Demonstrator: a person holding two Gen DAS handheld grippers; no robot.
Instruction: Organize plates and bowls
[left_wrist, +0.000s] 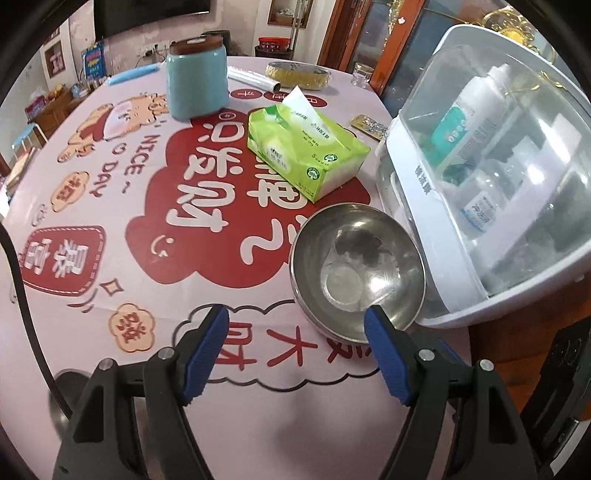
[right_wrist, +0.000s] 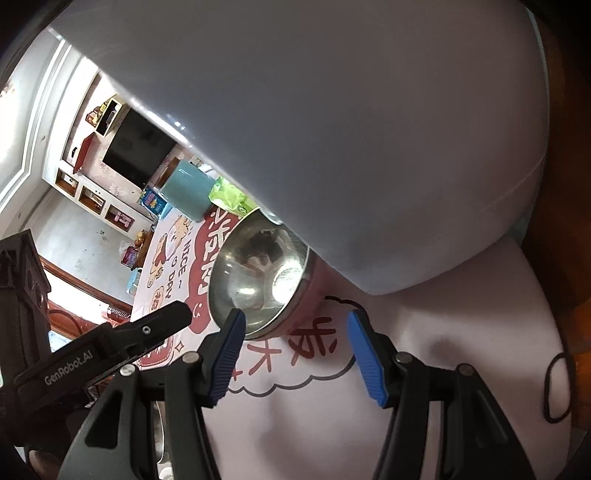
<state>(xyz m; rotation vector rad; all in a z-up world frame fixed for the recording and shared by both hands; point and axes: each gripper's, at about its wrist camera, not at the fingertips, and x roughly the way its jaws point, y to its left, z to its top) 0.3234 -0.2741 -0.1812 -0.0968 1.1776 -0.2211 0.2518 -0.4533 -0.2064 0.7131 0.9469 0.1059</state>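
A steel bowl (left_wrist: 356, 273) stands upright on the pink printed tablecloth (left_wrist: 110, 206), touching or nearly touching a white dish cabinet (left_wrist: 461, 280) with a clear cover on its right. My left gripper (left_wrist: 295, 325) hangs open just before the bowl. Its right fingertip (left_wrist: 375, 321) overlaps the bowl's near rim in the picture, and nothing sits between the pads. In the right wrist view the same bowl (right_wrist: 258, 277) lies beyond my open right gripper (right_wrist: 295, 325), whose jaws are empty. The cabinet's white shell (right_wrist: 332, 129) fills the upper picture. The left gripper's black body (right_wrist: 110, 339) shows at the left.
Farther back on the table stand a green tissue pack (left_wrist: 303, 147), a teal jar (left_wrist: 195, 81), a film roll (left_wrist: 255, 79), a gold-rimmed dish (left_wrist: 299, 74) and a small glass (left_wrist: 362, 74). A blister pack (left_wrist: 369, 125) lies by the cabinet. The table's edge (left_wrist: 476, 343) runs near the bowl.
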